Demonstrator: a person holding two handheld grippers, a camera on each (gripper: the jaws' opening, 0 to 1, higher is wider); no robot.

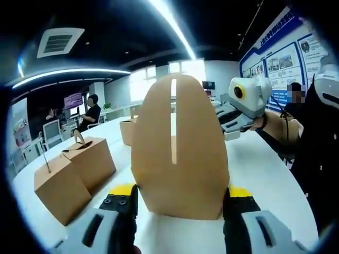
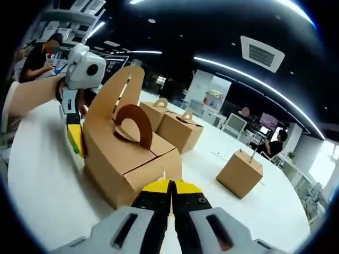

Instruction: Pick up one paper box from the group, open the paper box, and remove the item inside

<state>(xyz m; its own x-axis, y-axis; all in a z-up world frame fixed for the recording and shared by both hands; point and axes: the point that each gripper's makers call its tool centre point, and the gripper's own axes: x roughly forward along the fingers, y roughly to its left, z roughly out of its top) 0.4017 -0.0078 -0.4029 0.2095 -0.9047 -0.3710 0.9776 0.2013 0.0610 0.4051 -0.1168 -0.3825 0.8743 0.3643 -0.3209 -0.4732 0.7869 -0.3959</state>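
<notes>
A brown paper box (image 2: 124, 164) stands on the white table (image 2: 42, 196). Its tall slotted flap (image 1: 177, 148) is raised, and a round handle tab (image 2: 132, 126) stands on the top. My left gripper (image 1: 181, 191) is shut on the box, with one yellow-tipped jaw on each side; it also appears at the box's far end (image 2: 74, 132). My right gripper (image 2: 170, 189) is shut, its tips against the near top corner of the box. Whether they pinch a cardboard edge I cannot tell. The right gripper (image 1: 233, 119) also shows past the flap's right side.
Two closed boxes (image 1: 71, 174) sit on the table to the left, and another (image 1: 127, 131) lies behind the flap. Further boxes (image 2: 177, 129) and a lone one (image 2: 241, 172) stand farther off. A person's dark sleeve (image 1: 318, 137) is at the right. People sit at desks (image 1: 92, 111).
</notes>
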